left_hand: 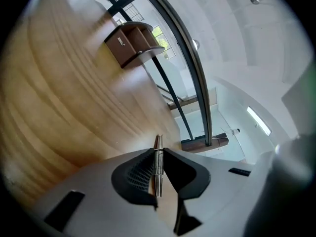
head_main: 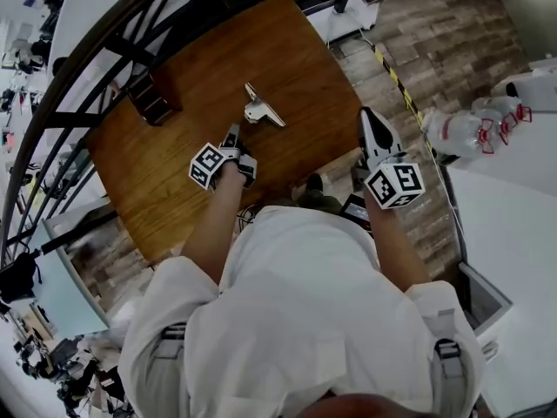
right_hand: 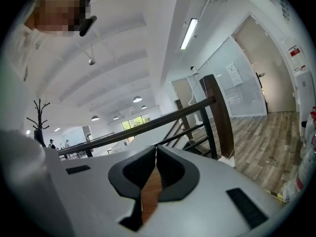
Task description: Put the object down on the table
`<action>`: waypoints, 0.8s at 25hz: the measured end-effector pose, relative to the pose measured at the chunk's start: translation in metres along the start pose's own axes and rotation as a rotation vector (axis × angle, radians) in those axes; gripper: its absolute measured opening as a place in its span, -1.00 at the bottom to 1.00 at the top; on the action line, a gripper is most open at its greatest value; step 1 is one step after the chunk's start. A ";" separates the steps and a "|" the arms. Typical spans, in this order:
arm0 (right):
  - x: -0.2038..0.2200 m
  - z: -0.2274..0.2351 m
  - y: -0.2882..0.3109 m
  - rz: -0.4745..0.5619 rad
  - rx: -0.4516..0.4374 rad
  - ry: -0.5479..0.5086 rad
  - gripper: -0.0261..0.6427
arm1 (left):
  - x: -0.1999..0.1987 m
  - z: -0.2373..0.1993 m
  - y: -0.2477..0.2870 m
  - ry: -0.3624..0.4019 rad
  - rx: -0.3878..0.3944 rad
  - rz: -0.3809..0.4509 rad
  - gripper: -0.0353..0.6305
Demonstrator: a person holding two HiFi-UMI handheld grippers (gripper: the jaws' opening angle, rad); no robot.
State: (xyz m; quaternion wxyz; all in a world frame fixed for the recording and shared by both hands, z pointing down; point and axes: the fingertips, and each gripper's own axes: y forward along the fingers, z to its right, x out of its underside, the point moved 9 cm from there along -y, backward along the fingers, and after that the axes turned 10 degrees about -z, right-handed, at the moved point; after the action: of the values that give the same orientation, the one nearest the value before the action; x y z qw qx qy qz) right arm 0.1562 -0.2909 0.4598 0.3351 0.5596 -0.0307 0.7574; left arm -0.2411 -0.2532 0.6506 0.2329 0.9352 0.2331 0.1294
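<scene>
Here we have the left gripper [head_main: 235,136] out over the near middle of the wooden table [head_main: 165,172], its fingers pressed together on a thin metal hinge [head_main: 261,108]. In the left gripper view the hinge shows edge-on between the ribbed pads and pokes out past the tips. From the head view the hinge sits over the table's centre, but we cannot tell whether it touches the wood or hangs just above it. A small brown shelf unit [head_main: 153,100] stands on the table to the left of the hinge, well apart from it and close to the dark railing [head_main: 96,52] that curves round the table's far and left sides. Our right gripper [head_main: 376,133] is held beyond the table's right edge, over the plank floor [head_main: 435,24]. Its fingers are together with nothing between them, and its view looks up along the railing toward the ceiling. Further right, clear plastic bottles with red caps [head_main: 470,131] lie on the floor beside a white surface [head_main: 513,225], well away from both grippers.
</scene>
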 end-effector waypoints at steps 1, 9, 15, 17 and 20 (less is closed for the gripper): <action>0.000 -0.001 0.000 0.000 -0.009 0.001 -0.84 | 0.000 0.000 -0.005 0.000 0.006 0.012 -0.70; -0.005 -0.013 -0.003 0.008 -0.095 -0.028 -0.84 | -0.009 0.063 -0.064 0.256 0.135 0.147 -0.83; -0.013 -0.023 -0.015 0.029 -0.170 -0.067 -0.84 | -0.005 0.133 -0.110 0.584 0.230 0.251 -0.85; -0.015 -0.027 -0.020 0.043 -0.193 -0.078 -0.84 | 0.003 0.158 -0.125 0.705 0.250 0.278 -0.85; -0.021 -0.035 -0.027 0.062 -0.224 -0.099 -0.84 | 0.021 0.191 -0.146 0.903 0.242 0.304 -0.85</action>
State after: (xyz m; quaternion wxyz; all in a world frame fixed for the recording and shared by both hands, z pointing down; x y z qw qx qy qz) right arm 0.1451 -0.2656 0.4198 0.3702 0.5541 -0.1488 0.7306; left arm -0.2104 -0.2001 0.4168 -0.0234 0.8296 0.1852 0.5263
